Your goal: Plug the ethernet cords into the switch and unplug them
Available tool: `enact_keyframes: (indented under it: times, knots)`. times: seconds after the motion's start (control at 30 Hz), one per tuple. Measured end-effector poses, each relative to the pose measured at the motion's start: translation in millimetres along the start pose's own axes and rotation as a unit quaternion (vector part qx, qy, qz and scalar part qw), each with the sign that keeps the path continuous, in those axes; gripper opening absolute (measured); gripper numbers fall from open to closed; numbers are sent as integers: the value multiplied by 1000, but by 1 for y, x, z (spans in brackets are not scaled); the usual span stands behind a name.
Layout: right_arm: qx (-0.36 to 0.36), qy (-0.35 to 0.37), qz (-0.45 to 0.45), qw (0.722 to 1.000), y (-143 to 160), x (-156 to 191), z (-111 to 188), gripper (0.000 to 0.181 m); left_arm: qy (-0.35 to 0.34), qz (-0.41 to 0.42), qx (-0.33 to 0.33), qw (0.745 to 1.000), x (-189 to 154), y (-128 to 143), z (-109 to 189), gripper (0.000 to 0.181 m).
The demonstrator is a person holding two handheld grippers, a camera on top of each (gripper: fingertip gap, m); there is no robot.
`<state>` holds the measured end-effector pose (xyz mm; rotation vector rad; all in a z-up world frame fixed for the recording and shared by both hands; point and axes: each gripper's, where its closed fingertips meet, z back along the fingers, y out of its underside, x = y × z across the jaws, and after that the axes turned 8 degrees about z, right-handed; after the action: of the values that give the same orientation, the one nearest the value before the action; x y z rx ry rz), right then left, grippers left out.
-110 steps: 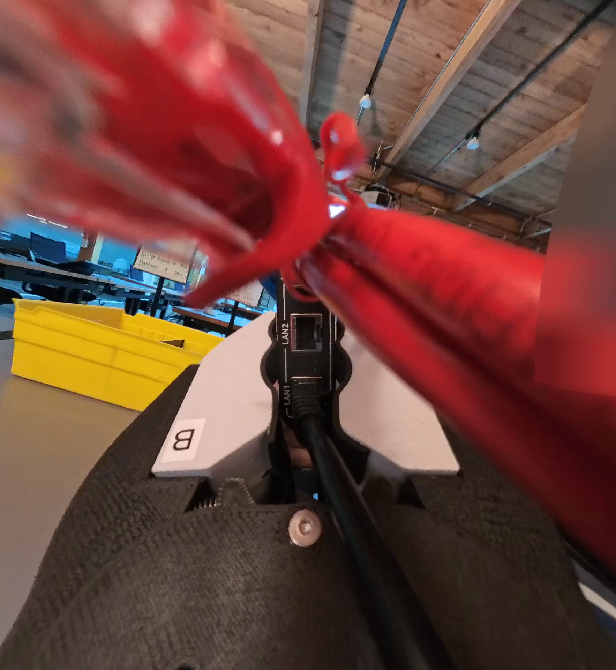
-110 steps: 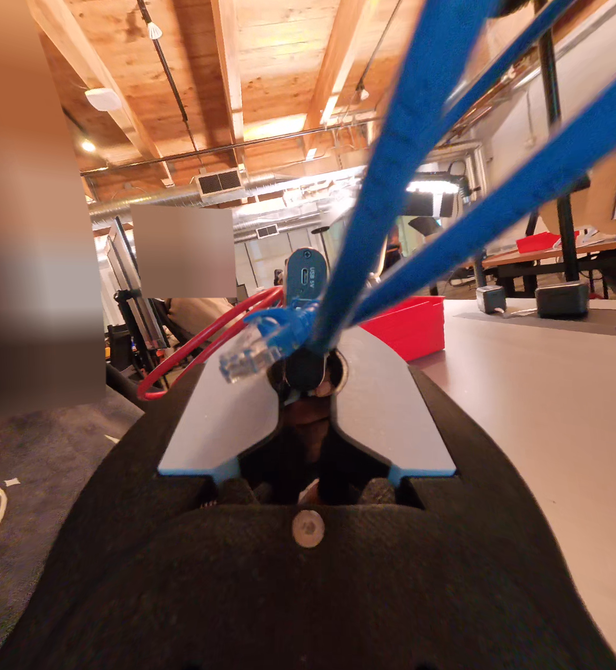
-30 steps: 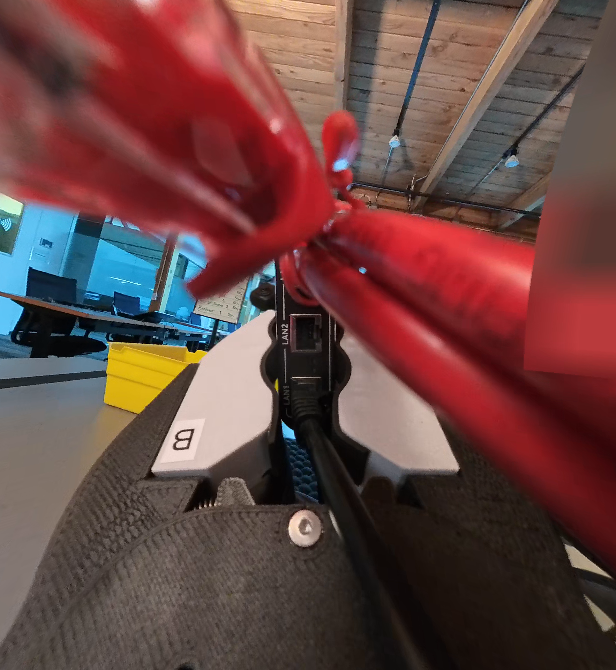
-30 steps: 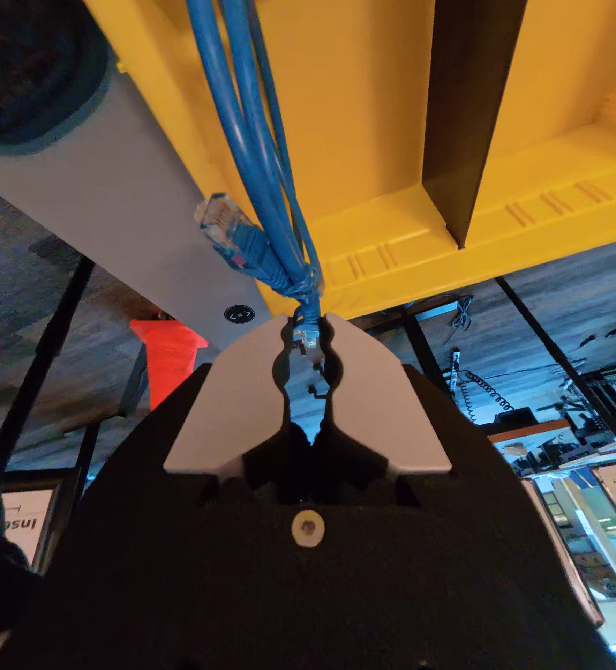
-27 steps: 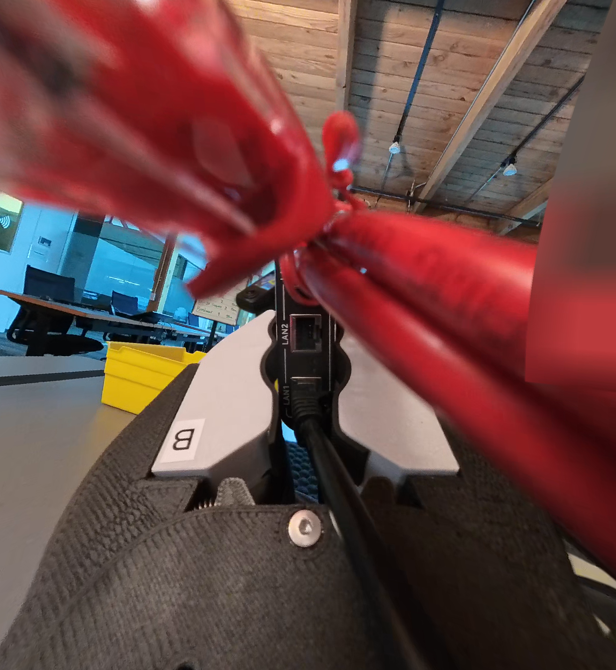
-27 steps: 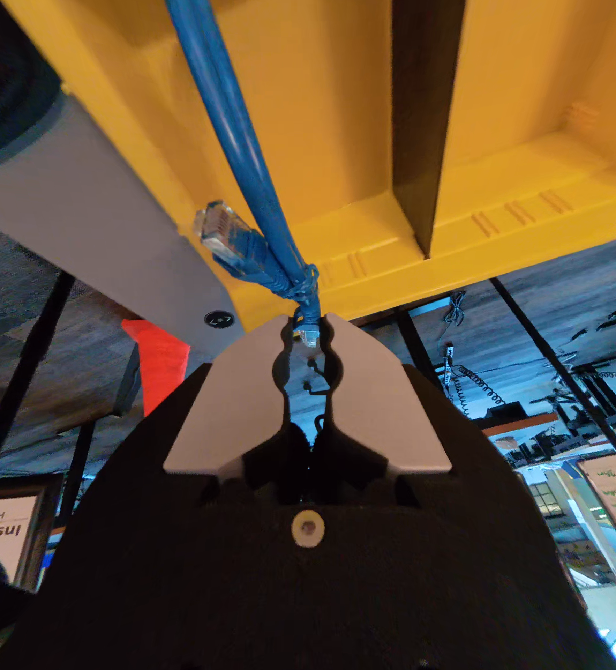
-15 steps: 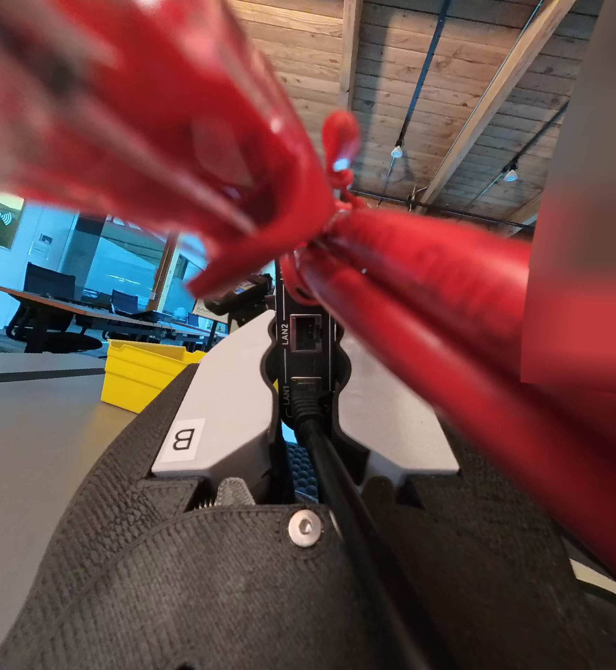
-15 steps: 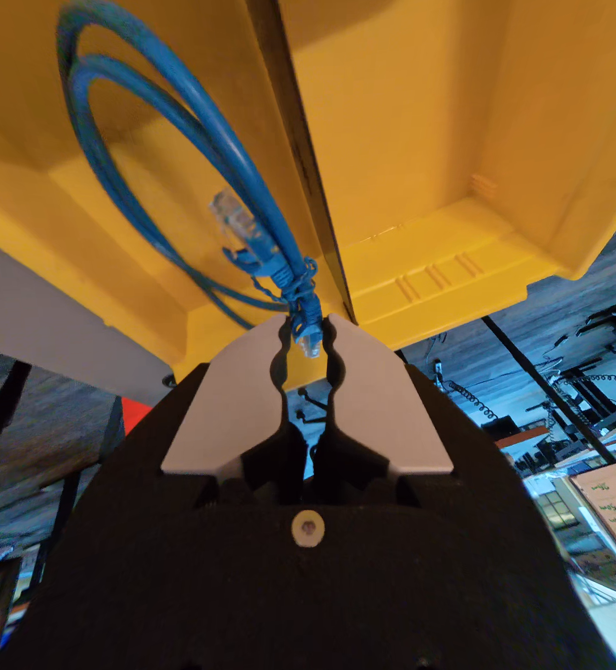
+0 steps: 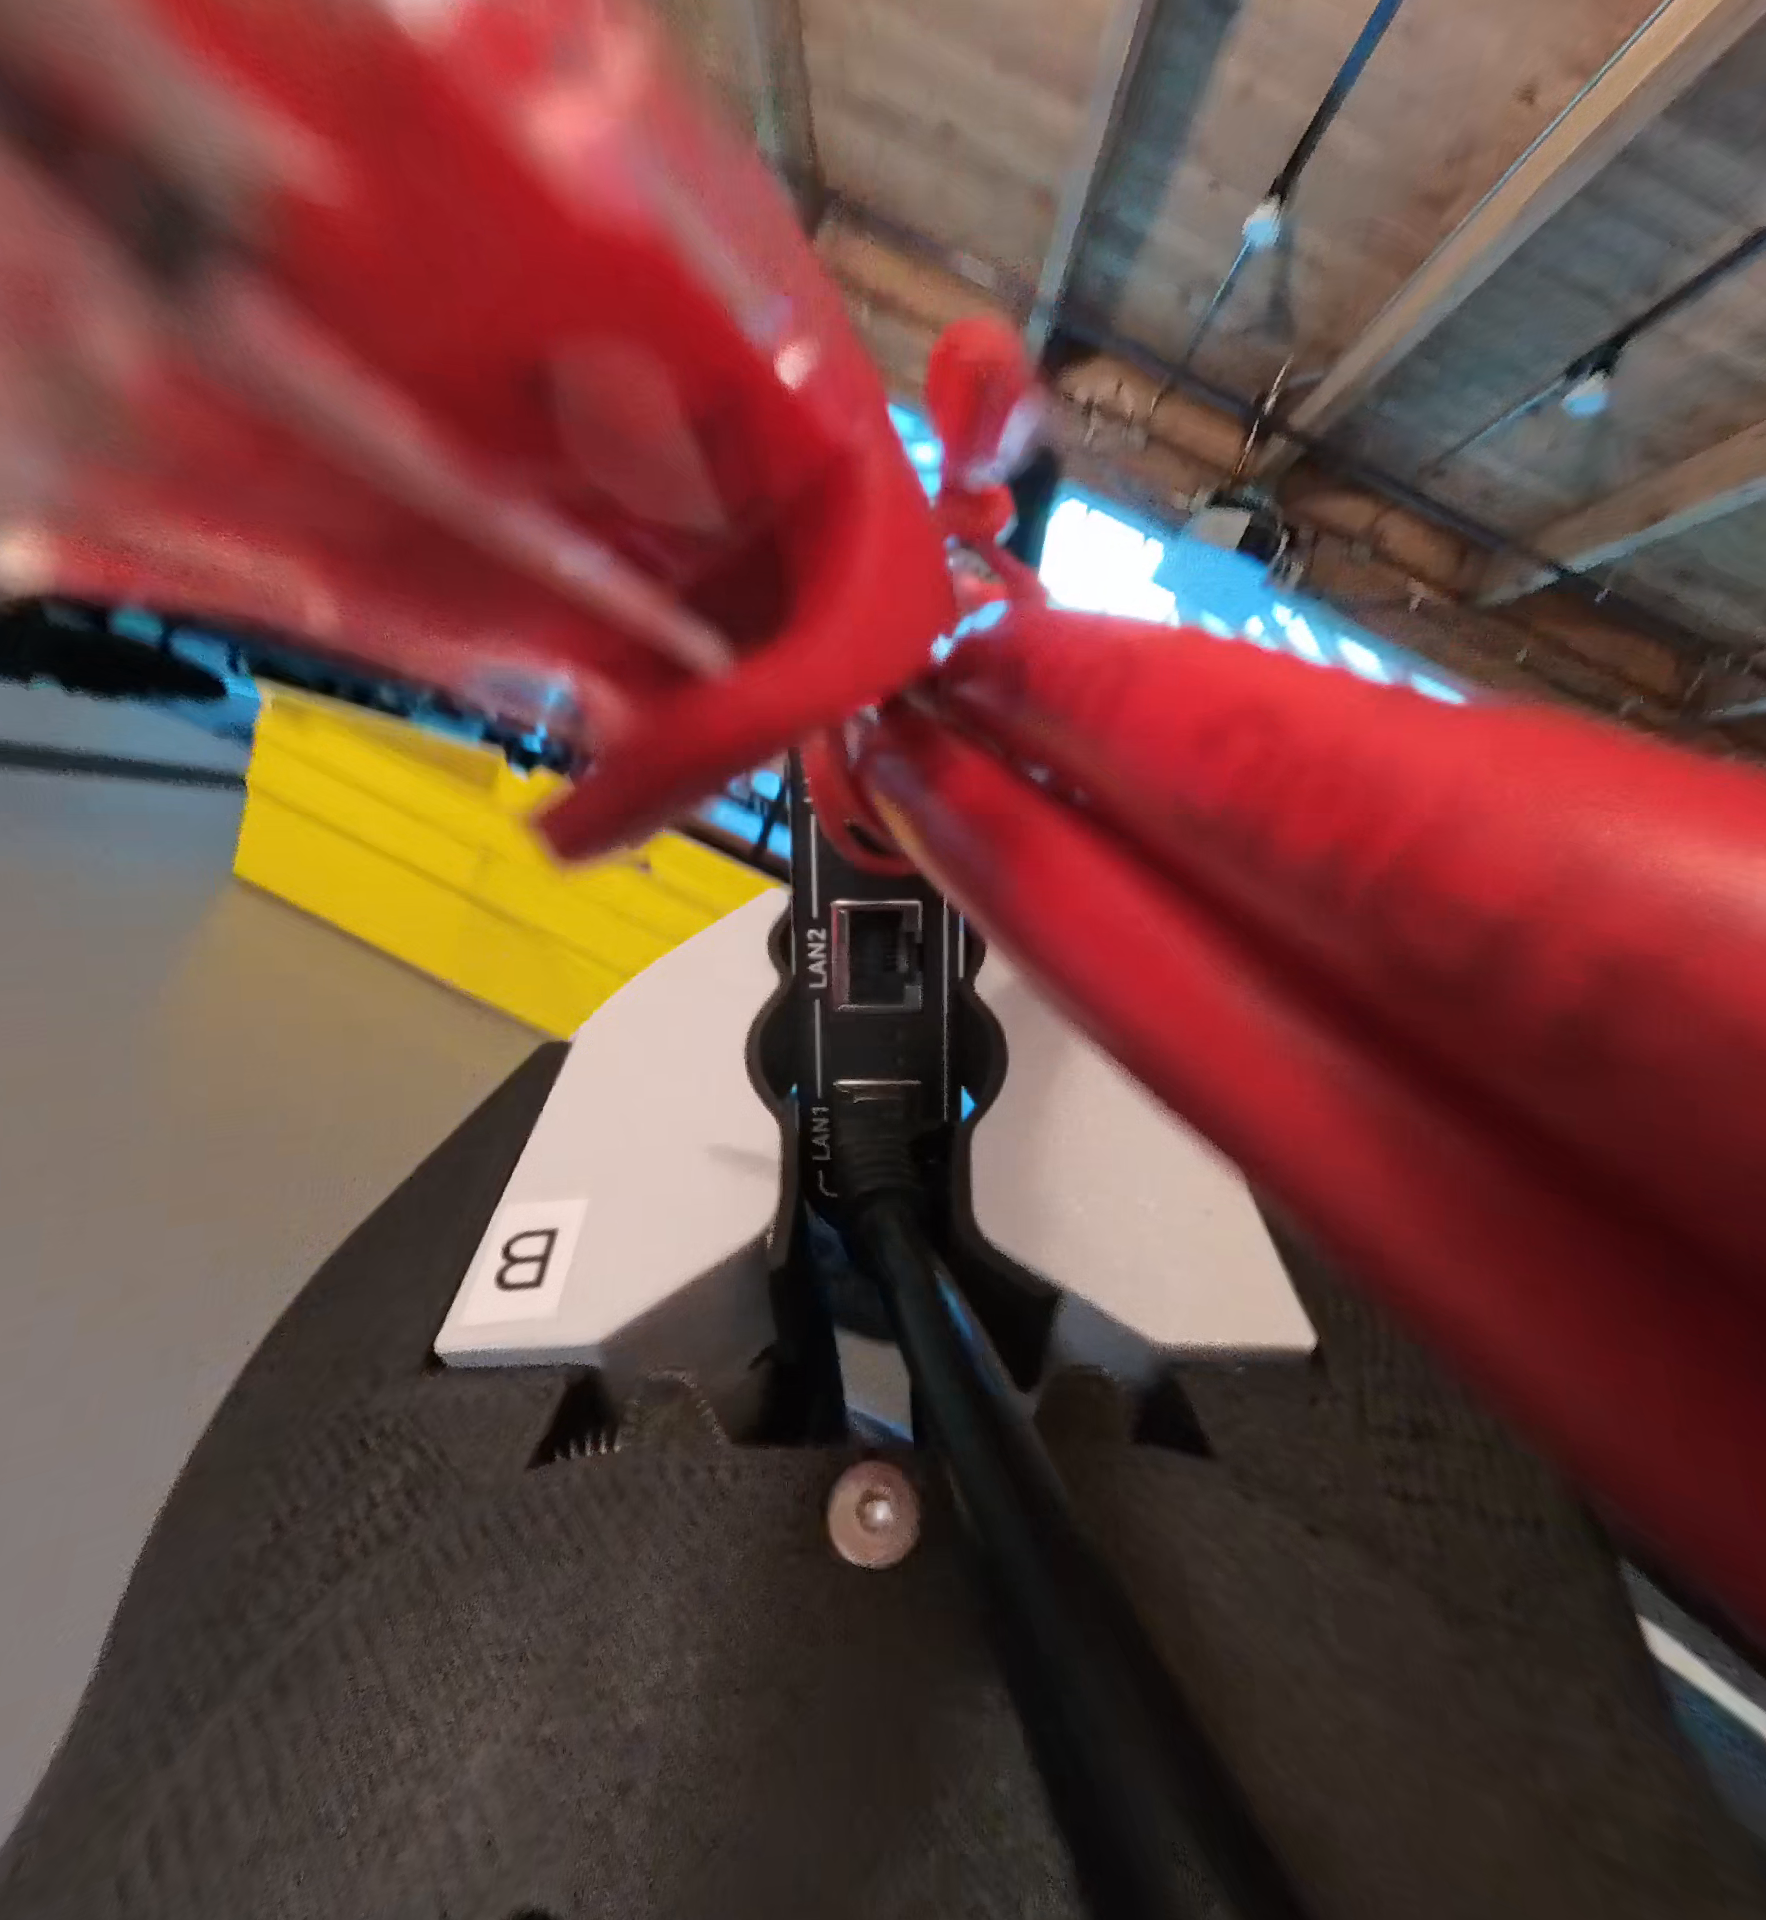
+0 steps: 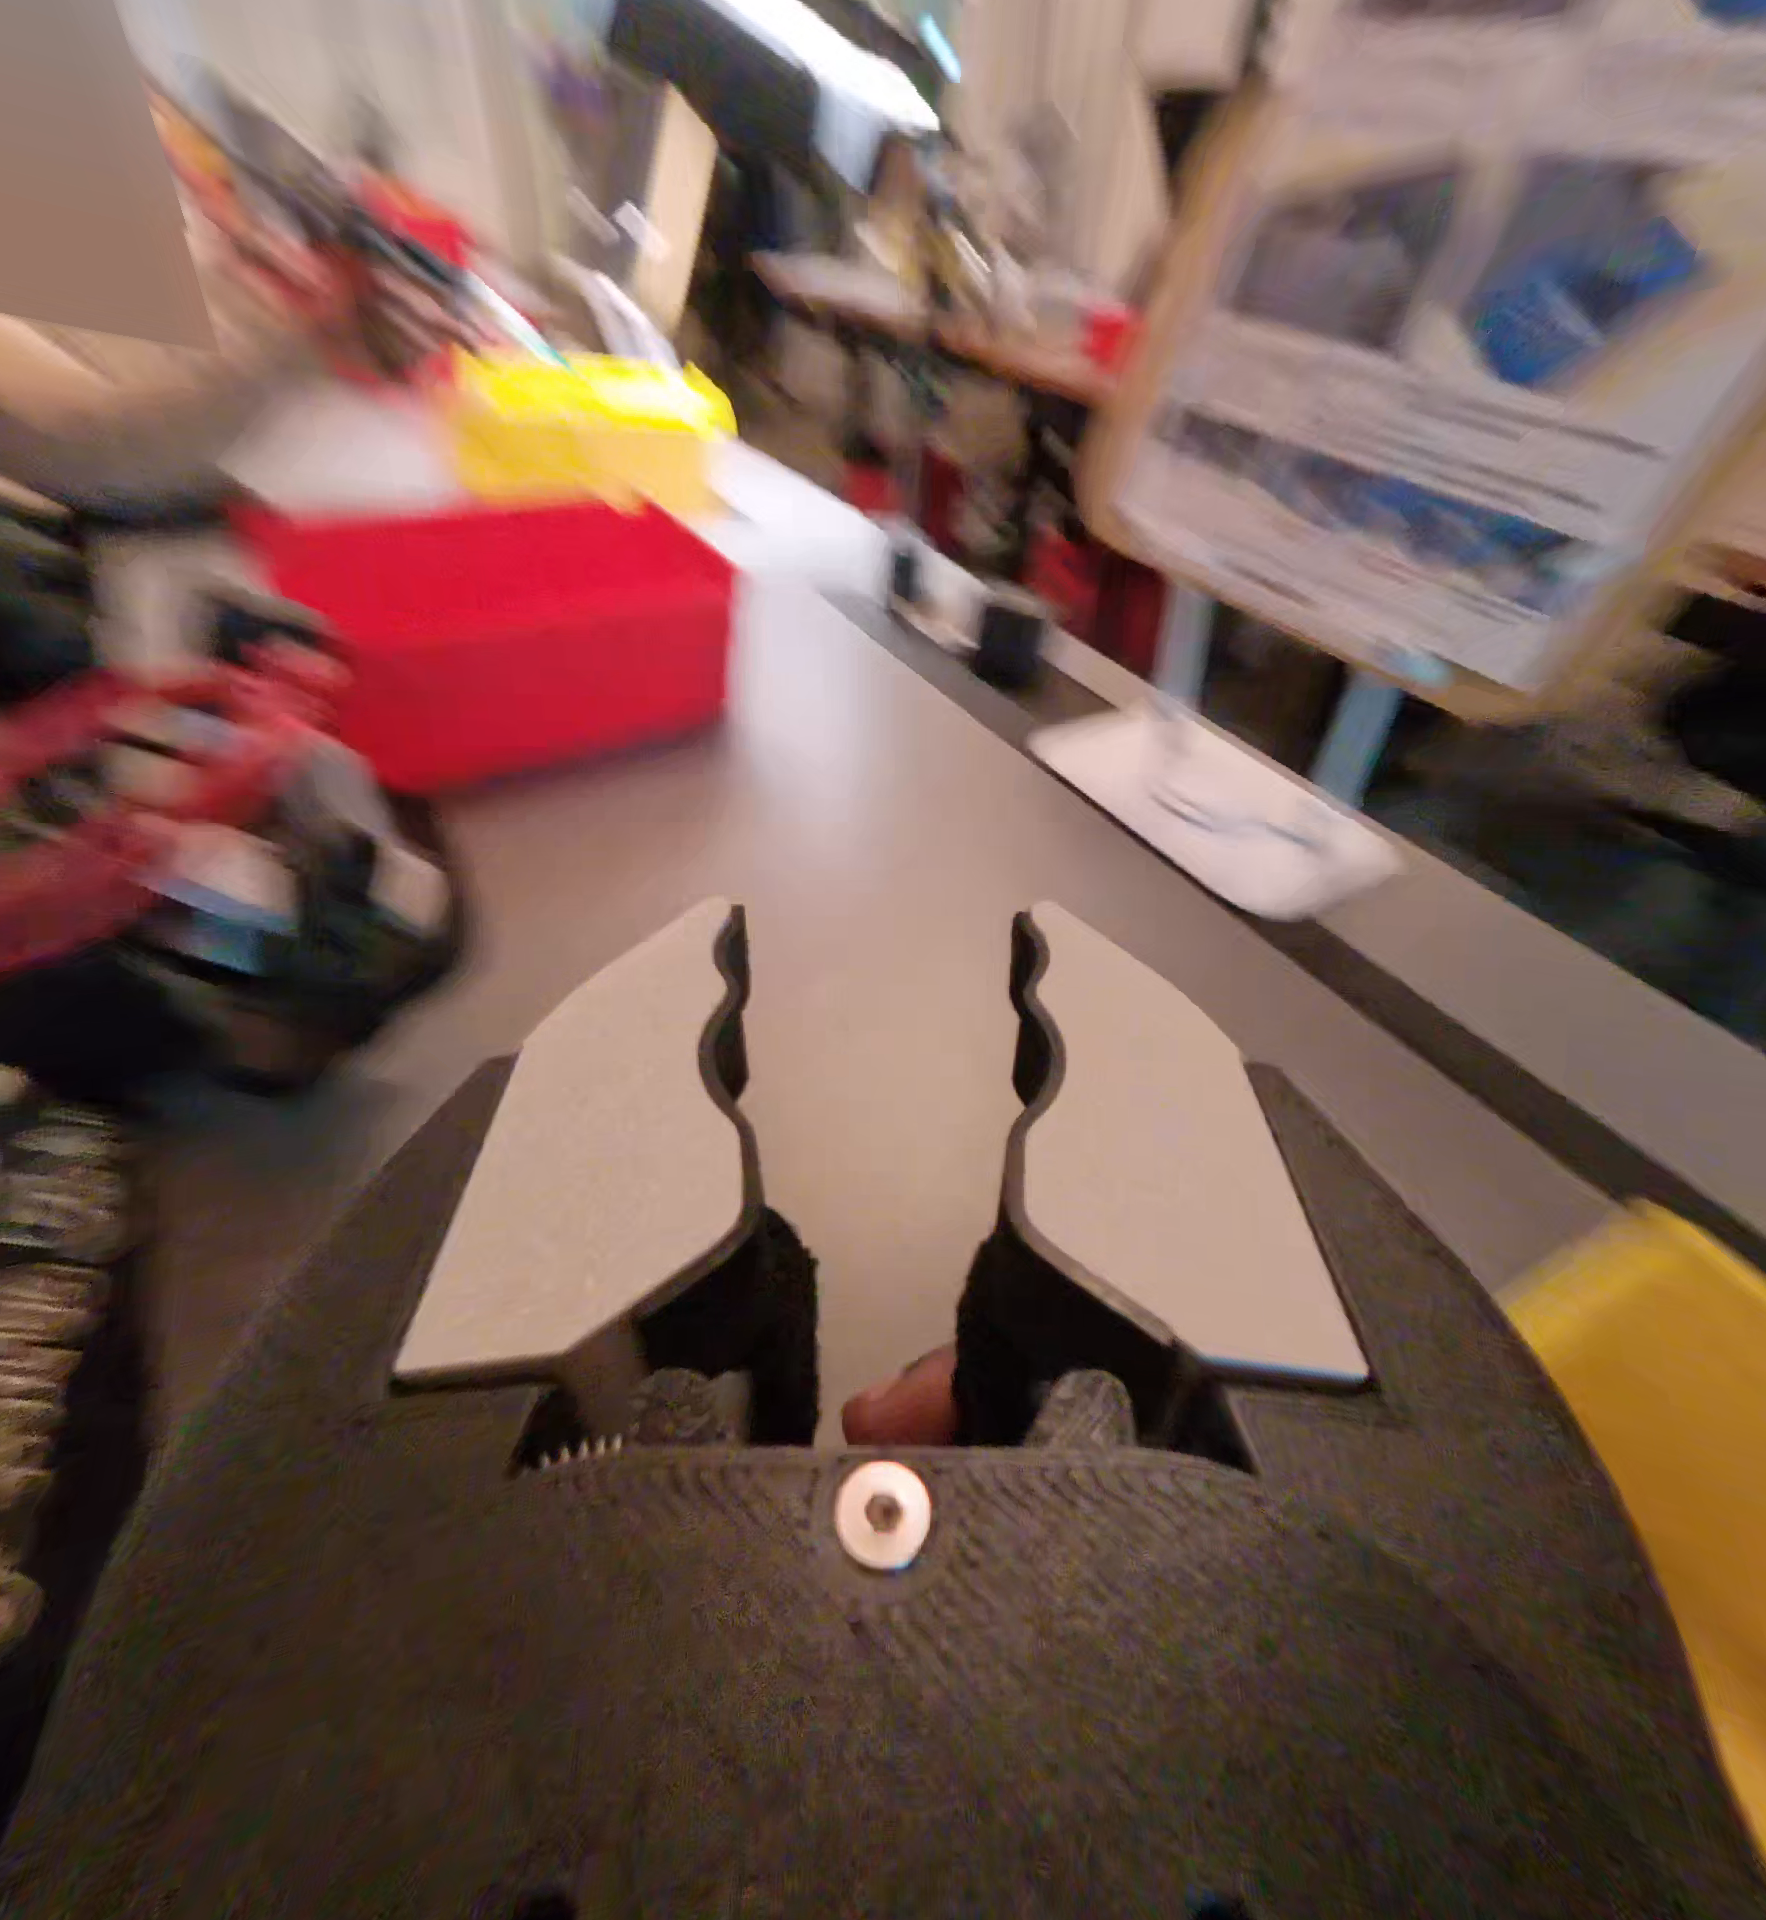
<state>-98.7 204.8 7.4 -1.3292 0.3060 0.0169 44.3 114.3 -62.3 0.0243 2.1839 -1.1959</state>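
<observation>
In the left wrist view my left gripper [image 9: 874, 935] is shut on the black switch [image 9: 879, 1039], held on edge between the fingers. A black cord [image 9: 962, 1371] sits in the lower port. The port above it [image 9: 877, 956] is empty. A bundled red ethernet cord [image 9: 1326, 935] joins the switch higher up and looms blurred close to the camera. In the right wrist view my right gripper [image 10: 879, 935] is open and empty above the grey table [image 10: 858, 810]. The left gripper with the red cord [image 10: 131, 831] shows blurred at the left. The blue cord is out of view.
A yellow bin [image 9: 422, 831] stands on the table ahead left of the left gripper. In the right wrist view a red bin [image 10: 536, 634] stands ahead left, a yellow bin's wall [image 10: 1710, 1455] is at lower right, and a white sheet [image 10: 1222, 821] lies near the table's right edge. My right fingertips sit around 20 cm from my left ones.
My right gripper let go of the blue cord over the yellow bin, opened, and swung away to face along the table. My left gripper still holds the switch and turned slightly.
</observation>
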Motion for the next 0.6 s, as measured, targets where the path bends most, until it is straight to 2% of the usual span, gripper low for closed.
enact_keyframes:
  times: [0.07,0.1,0.17,0.23,0.3,0.43,0.53,0.57,0.6]
  knots:
    - [-63,-90,-24,994,-17,56,-9,59,-12,16,67,998,5,22,-5,25]
    - [-55,-140,-26,988,-15,83,-15,65,-18,19,107,994,8,35,-7,25]
    - [6,-236,-16,972,3,128,-25,68,-32,11,187,982,11,62,-8,25]
    - [82,-300,-7,950,26,159,-35,66,-55,-19,252,966,17,84,-6,25]
    - [145,-336,2,931,46,178,-43,55,-64,-43,290,954,19,96,-4,25]
    - [223,-387,20,895,75,204,-53,40,-43,-44,293,954,12,97,-4,24]
    - [221,-417,16,881,77,211,-52,34,-31,-47,310,949,9,102,-1,25]
    - [215,-418,12,883,76,210,-52,25,-29,-51,309,949,8,102,-1,25]
    - [203,-420,7,885,75,210,-52,25,-24,-55,305,950,6,101,-3,26]
